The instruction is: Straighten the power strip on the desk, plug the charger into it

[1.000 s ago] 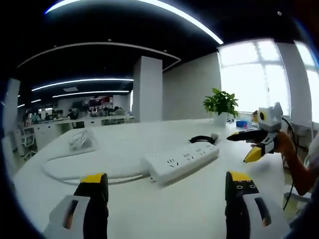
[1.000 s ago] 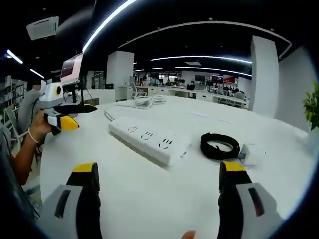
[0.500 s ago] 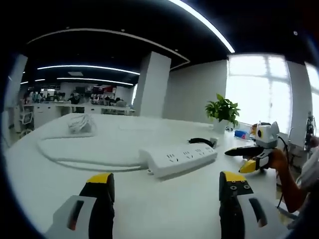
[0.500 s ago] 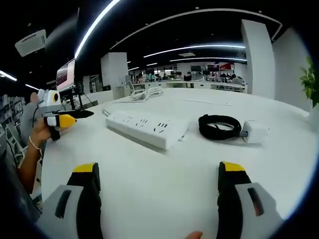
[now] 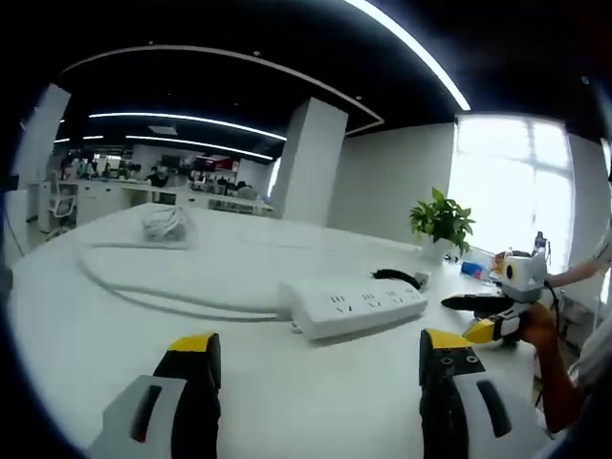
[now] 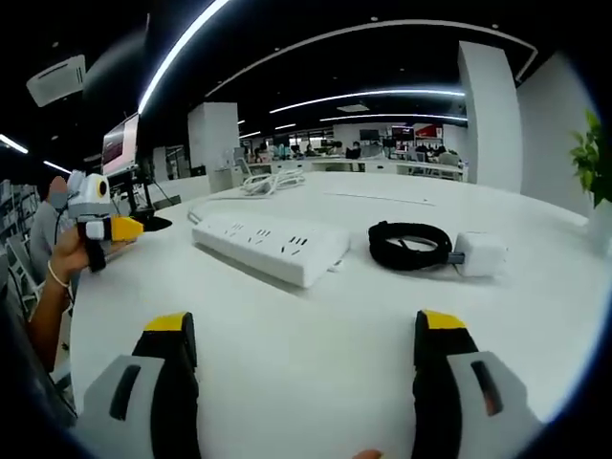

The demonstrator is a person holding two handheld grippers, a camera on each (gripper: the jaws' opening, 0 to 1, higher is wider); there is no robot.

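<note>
White pwr strip [image 6: 270,249] – charger [image 6: 478,255] beside, plant [image 5: 442,217] behind.

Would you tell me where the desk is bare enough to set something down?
Bare desk lies between the right gripper and the power strip. It is crowded where the coiled cable and charger lie beside the strip.
</note>
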